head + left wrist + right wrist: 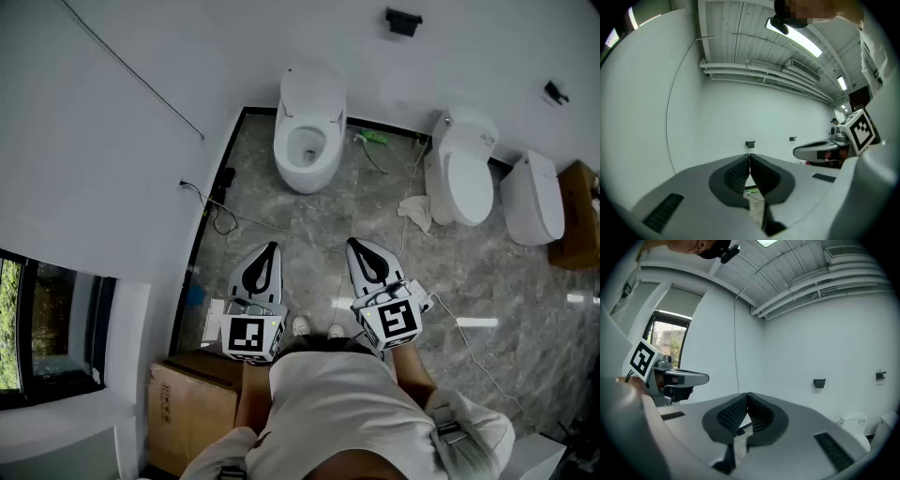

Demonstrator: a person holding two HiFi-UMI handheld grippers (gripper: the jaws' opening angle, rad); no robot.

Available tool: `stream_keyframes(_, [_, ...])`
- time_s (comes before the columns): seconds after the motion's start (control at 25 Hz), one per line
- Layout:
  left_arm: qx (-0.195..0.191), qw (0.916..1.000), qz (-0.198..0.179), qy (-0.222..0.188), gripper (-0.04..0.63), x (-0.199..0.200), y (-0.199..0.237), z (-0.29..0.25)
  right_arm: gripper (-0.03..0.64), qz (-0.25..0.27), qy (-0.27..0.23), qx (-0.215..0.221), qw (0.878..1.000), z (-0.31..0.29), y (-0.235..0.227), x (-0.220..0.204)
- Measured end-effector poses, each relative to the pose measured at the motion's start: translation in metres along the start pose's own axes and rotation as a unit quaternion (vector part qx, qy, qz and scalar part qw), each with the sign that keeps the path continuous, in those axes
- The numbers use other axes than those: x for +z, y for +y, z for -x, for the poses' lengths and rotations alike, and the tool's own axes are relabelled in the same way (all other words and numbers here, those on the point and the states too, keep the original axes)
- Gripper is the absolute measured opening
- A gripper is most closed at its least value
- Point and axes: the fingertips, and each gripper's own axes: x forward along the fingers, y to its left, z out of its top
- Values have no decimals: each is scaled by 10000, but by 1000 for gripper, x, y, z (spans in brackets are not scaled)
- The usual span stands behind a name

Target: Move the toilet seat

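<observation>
white walls [112, 141] and a grey marble floor [309, 253] make up the room. straight ahead of both pairs of jaws, well apart from them, stands a toilet [309, 141] with its lid up and the toilet seat [334, 150] lying round the open bowl. ahead and to the right of the right jaws are a second toilet [459, 173] and a third toilet [532, 197], both with lids shut. a cardboard box [192, 403] sits behind and left of the left jaws. the left gripper [272, 247] and right gripper [354, 244] are held level, side by side above the floor. each pair of jaws is pressed together tip to tip with nothing between them. a crumpled cloth [413, 212] lies ahead of the right jaws, just beside the second toilet. a thin cable [220, 217] lies ahead of the left jaws by the wall.
</observation>
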Motion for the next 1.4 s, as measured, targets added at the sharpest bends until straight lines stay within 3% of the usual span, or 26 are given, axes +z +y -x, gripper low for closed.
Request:
stream_keyframes(0.24, [125,9999,59,40,23,-4,-35,8,21,-3,26,104,9999,27,-11,-9])
stream_keyframes(0.64, [208,9997,1,105,23,-5,-39,-4,21,-33,-6,80,10000,25,-25,-10])
stream_keyframes(1.4, [46,10000,43,32,23,-13,52,-66,21,129,82,-72,9999,-84,-29,-4])
